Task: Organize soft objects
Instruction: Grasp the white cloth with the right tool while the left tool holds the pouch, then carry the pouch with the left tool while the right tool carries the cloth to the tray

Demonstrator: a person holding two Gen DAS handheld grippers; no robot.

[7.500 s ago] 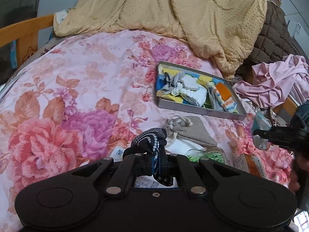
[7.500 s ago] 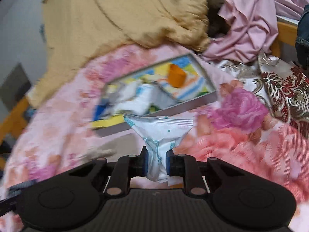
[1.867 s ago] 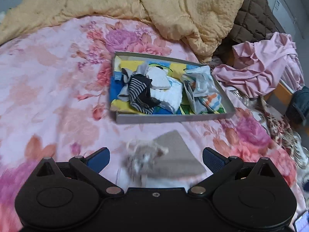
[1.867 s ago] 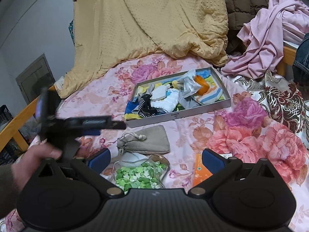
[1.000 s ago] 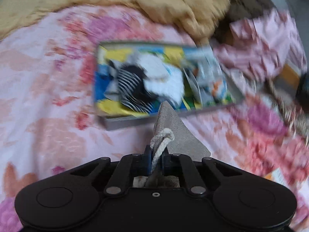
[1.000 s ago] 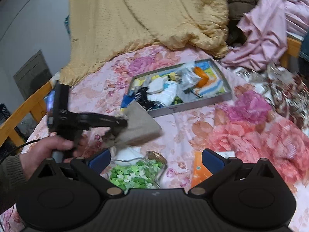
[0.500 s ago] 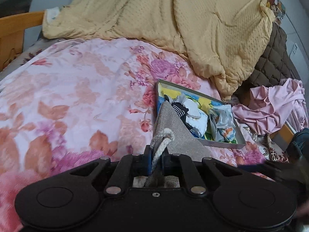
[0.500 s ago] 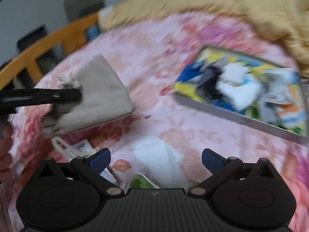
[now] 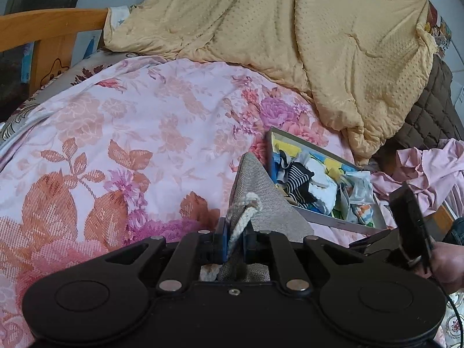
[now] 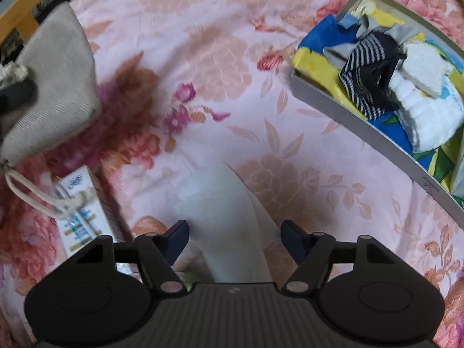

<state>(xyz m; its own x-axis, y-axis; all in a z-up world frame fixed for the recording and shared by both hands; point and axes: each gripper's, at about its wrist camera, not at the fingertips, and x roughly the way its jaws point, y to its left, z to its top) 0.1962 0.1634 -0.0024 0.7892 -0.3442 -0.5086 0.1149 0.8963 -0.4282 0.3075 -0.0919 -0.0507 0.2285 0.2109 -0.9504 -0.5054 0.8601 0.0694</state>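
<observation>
Gripping the gathered neck of a grey-beige woven drawstring pouch (image 9: 261,203) with the left claw (image 9: 234,240), clenched tight on cloth and cord, the pouch hanging clear of the pink floral bedspread (image 9: 130,145). Showing in the right wrist view as the same pouch (image 10: 55,87) at ten o'clock, its white cord dangling over a small printed carton (image 10: 84,211) at eight o'clock. Pointing steeply down with the right claw (image 10: 235,240), jaws just narrowing yet apart, straddling a pale white soft piece (image 10: 226,217) at six o'clock, pads not pressing on it. Lying at two o'clock: a shallow grey cardboard tray (image 10: 348,116) holding a black-and-white striped sock (image 10: 365,69) and a white folded cloth (image 10: 429,116).
</observation>
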